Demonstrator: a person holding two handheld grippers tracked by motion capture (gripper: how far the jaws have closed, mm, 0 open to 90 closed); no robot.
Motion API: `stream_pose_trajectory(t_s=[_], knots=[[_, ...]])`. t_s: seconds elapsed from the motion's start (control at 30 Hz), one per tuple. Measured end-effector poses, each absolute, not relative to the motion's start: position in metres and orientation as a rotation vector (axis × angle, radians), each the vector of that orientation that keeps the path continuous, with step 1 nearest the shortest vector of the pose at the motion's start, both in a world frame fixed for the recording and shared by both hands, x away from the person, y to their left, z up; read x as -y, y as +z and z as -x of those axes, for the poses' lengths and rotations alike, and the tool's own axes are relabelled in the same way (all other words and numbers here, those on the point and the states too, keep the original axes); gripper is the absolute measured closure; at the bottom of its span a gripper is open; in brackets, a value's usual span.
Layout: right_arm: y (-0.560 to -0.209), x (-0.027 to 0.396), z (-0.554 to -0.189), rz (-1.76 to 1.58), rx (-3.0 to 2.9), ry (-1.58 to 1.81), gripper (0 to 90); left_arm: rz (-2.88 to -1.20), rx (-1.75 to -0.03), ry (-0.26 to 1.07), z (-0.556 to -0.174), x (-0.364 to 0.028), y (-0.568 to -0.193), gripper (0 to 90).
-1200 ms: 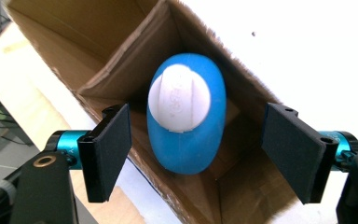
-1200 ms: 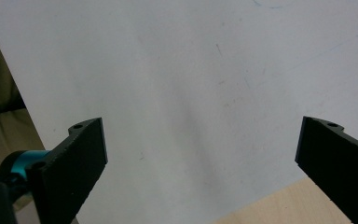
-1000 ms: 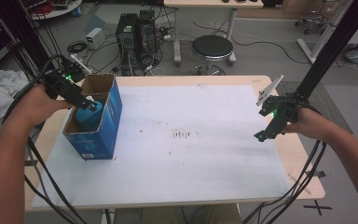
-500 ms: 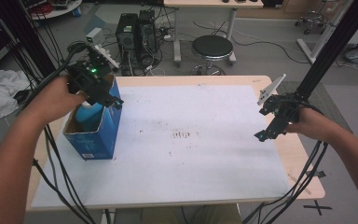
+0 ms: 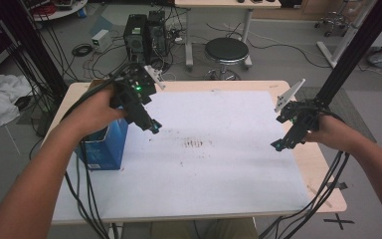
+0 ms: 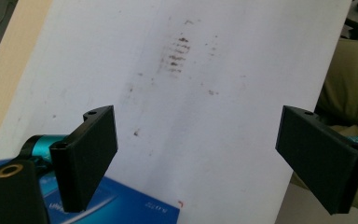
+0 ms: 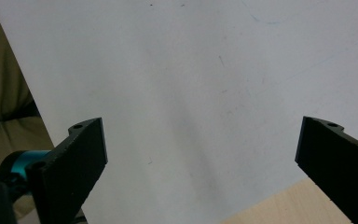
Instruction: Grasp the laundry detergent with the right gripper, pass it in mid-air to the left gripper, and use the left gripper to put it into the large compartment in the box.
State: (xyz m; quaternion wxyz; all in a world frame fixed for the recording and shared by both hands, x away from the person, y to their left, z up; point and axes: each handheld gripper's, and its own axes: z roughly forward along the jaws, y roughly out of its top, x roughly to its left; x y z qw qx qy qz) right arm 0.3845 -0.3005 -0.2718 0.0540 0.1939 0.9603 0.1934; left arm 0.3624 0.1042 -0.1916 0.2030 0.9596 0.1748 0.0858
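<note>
Looking down in the high view, the left gripper [image 5: 151,127] hangs at centre left, jaws just opened with nothing between them, just right of the blue box [image 5: 104,147] on the white sheet [image 5: 219,164]; the right gripper [image 5: 278,144], at centre right, is spread and empty.

In the left gripper view, the box [image 6: 135,207] fills the lower left corner; its pale lettering is unreadable.

In the right gripper view, wide jaws frame bare sheet [image 7: 191,93].
</note>
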Motion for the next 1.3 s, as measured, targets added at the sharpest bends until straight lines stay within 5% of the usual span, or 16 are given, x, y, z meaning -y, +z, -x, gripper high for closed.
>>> stream_pose_trajectory(t_s=[0.2,0.27,1.3], knots=[[-0.273,0.298,-0.384,-0.577,-2.92,0.582,1.1,-2.71,-0.436,0.177,-0.362,-0.082,-0.2,12.3],[-0.272,0.297,-0.384,-0.584,-2.92,0.581,1.1,-2.732,-0.454,0.185,-0.364,-0.077,-0.204,2.0],[-0.276,0.29,-0.389,-0.576,-2.92,0.591,1.1,-2.784,-0.261,0.142,-0.363,-0.026,-0.235,2.0]])
